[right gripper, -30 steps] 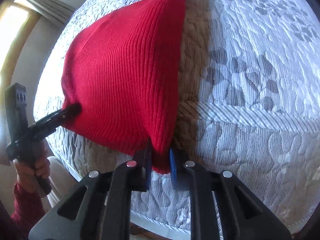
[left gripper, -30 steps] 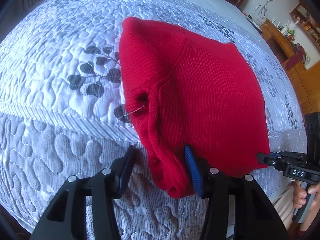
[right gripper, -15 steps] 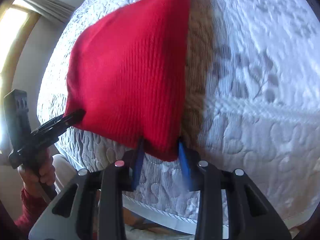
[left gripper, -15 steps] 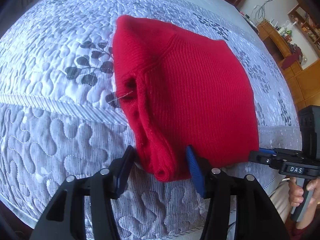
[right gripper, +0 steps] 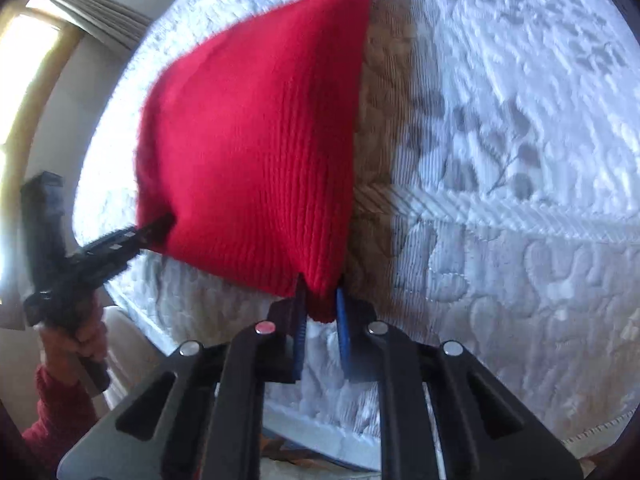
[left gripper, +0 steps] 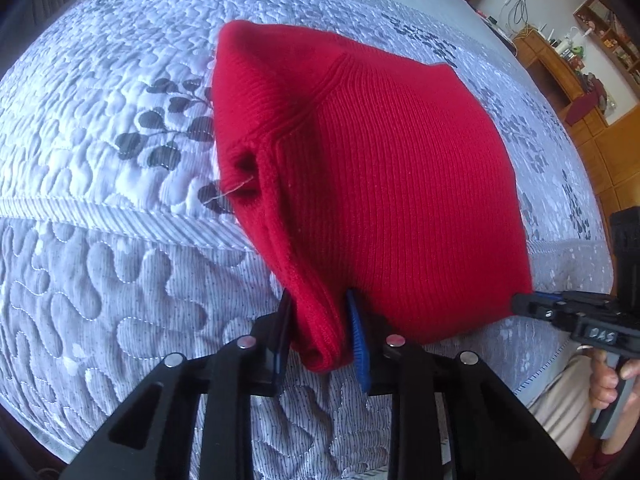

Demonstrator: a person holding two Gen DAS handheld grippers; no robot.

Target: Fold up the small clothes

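A red ribbed knit garment point(left gripper: 380, 184) lies folded on the quilted bedspread point(left gripper: 100, 260), its near edge lifted. My left gripper point(left gripper: 318, 334) is shut on its bunched near left corner. My right gripper point(right gripper: 320, 308) is shut on the near right corner; it also shows at the right of the left wrist view point(left gripper: 524, 304). In the right wrist view the garment point(right gripper: 256, 140) hangs taut between the two grippers, with the left gripper point(right gripper: 160, 226) at its other corner. An armhole opening with a loose white thread point(left gripper: 236, 190) shows on the left side.
The bed's near edge point(right gripper: 580, 428) runs below both grippers. A wooden cabinet with shelves point(left gripper: 576, 68) stands at the far right. A curtain and bright window point(right gripper: 48, 60) are at the left. My hands grip both handles point(left gripper: 612, 380).
Both grippers closed on the garment's near corners: half a second ago they stood wider around the cloth. The near edge has lifted and the right wrist view is motion-blurred.
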